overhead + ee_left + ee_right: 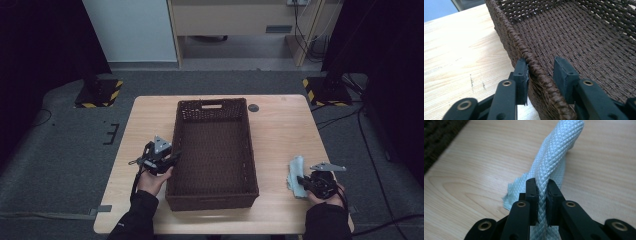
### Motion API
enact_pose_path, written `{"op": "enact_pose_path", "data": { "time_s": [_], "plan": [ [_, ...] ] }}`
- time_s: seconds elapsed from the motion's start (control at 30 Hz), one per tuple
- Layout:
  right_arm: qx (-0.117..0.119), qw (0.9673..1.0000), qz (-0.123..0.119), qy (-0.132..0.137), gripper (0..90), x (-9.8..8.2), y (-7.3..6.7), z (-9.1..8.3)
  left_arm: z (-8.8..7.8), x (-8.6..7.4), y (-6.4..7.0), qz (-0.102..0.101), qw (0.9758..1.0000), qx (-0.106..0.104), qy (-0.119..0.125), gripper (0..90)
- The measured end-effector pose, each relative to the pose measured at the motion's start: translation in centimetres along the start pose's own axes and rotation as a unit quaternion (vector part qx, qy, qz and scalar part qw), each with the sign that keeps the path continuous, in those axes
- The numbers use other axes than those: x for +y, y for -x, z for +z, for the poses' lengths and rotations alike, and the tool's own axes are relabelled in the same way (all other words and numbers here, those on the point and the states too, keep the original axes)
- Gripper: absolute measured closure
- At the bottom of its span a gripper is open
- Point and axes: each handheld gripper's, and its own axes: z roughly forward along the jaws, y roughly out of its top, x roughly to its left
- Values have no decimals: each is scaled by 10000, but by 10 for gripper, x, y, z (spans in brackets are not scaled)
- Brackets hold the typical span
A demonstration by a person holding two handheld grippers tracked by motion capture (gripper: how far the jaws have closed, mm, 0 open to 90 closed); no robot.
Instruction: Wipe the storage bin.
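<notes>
cloth (554, 162) – pinched in your right gripper (542, 202), on table (280, 130) right of basket (212, 192) | long axis runs away from the jaws | left gripper (540, 75) straddles basket's left rim, one pad touching, not clamped | basket lies to your left – carry cloth that way

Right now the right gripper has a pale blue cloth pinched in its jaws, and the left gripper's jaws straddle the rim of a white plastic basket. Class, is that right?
Not quite. The basket is dark brown woven wicker, not white plastic; the left gripper view shows it. The rest stands: the right gripper has the pale blue cloth pinched in its jaws, and the left gripper's jaws straddle the rim.
</notes>
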Motion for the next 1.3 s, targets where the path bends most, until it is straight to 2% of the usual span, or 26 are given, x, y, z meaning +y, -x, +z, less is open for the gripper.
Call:
{"op": "enact_pose_path", "data": {
  "time_s": [0.17, 0.3, 0.43, 0.6, 0.9, 1.3],
  "plan": [
    [89, 9993, -139, 345, 835, 10, -7, -5, 0, 0, -1, -41, 10000, -39, 26, 650],
    [172, 9973, -159, 693, 836, 21, -12, -8, 0, 0, 0, -89, 9999, -55, 24, 655],
    [217, 9954, -256, 893, 835, 33, -16, -7, 0, 1, 5, -75, 10000, -57, 13, 654],
    [161, 9935, -335, 1079, 835, 47, -18, 0, 1, 2, 13, -38, 9999, -116, 21, 653],
    [212, 9914, -383, 1230, 835, 65, -19, 9, 2, 4, 25, 76, 9999, -112, -36, 653],
    [214, 9900, -311, 1358, 835, 97, -19, 36, 1, 6, 27, 158, 9998, -34, -113, 657]
  ]
}}
